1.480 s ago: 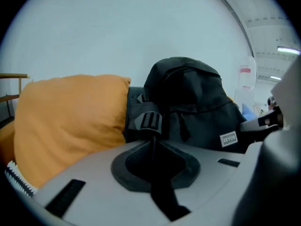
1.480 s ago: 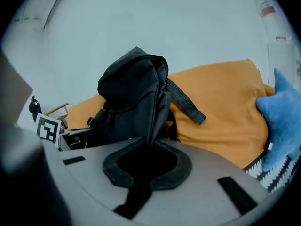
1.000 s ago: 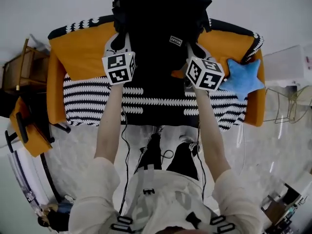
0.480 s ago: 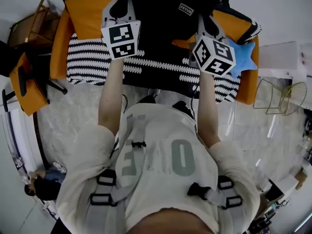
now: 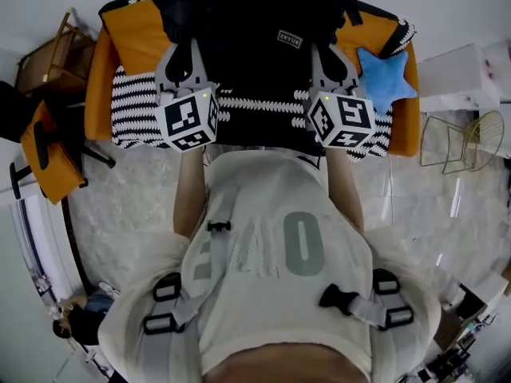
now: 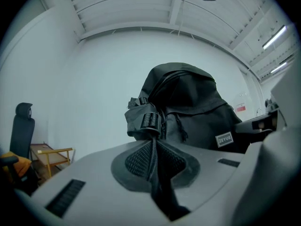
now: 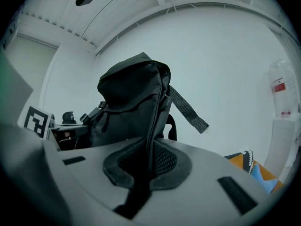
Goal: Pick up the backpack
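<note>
The left gripper (image 5: 185,53) is clenching on a black strap (image 6: 153,145) at one side of the backpack (image 5: 255,18). The right gripper (image 5: 327,54) is clenching on a second strap (image 7: 151,135) at the other side. The backpack is hanging between them in front of the person, over the orange sofa (image 5: 120,50) with the striped blanket (image 5: 132,106), and both gripper views are showing it against the white wall. I am judging the pick-up as almost done. Its bottom is hidden, so I cannot tell whether it is fully clearing the seat. Only holding it steady is remaining.
</note>
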The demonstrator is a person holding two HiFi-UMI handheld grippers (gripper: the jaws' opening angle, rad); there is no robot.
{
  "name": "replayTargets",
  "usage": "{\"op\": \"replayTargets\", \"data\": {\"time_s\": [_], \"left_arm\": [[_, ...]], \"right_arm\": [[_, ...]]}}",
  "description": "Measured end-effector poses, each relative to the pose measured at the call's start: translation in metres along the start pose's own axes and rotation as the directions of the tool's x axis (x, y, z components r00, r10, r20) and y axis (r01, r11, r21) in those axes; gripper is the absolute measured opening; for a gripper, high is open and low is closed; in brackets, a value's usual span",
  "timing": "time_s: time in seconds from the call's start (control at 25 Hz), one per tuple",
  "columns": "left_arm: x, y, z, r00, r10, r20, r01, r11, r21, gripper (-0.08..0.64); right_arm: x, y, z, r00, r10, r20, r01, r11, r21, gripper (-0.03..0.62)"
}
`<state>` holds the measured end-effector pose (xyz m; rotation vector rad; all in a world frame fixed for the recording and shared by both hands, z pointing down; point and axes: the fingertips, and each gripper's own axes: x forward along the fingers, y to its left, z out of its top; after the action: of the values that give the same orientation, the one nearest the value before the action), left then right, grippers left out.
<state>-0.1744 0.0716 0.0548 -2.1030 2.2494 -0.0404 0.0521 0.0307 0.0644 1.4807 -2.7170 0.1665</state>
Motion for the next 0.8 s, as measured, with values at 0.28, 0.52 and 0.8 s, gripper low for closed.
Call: {"op": "replayTargets", "data": {"time_s": [0.28, 0.52, 0.8], "left_arm": [[-0.007, -0.026, -0.003, 0.998, -0.043, 0.034, 0.042, 0.999, 0.029, 0.041], [-0.005, -0.029, 0.002, 0.997, -0.058, 0.045, 0.056, 0.998, 0.032, 0.041], [-0.007, -0.028, 0.004, 0.996, -0.071, 0.058, 0.069, 0.997, 0.036, 0.041]], "right_arm": [[-0.026, -0.017, -0.011, 1.0, -0.018, 0.003, 0.018, 1.0, 0.025, 0.029], [-0.027, -0.021, -0.009, 0.999, -0.038, 0.006, 0.037, 0.998, 0.046, 0.029], [-0.029, -0.019, -0.011, 0.999, -0.049, 0.007, 0.049, 0.997, 0.062, 0.029]]}}
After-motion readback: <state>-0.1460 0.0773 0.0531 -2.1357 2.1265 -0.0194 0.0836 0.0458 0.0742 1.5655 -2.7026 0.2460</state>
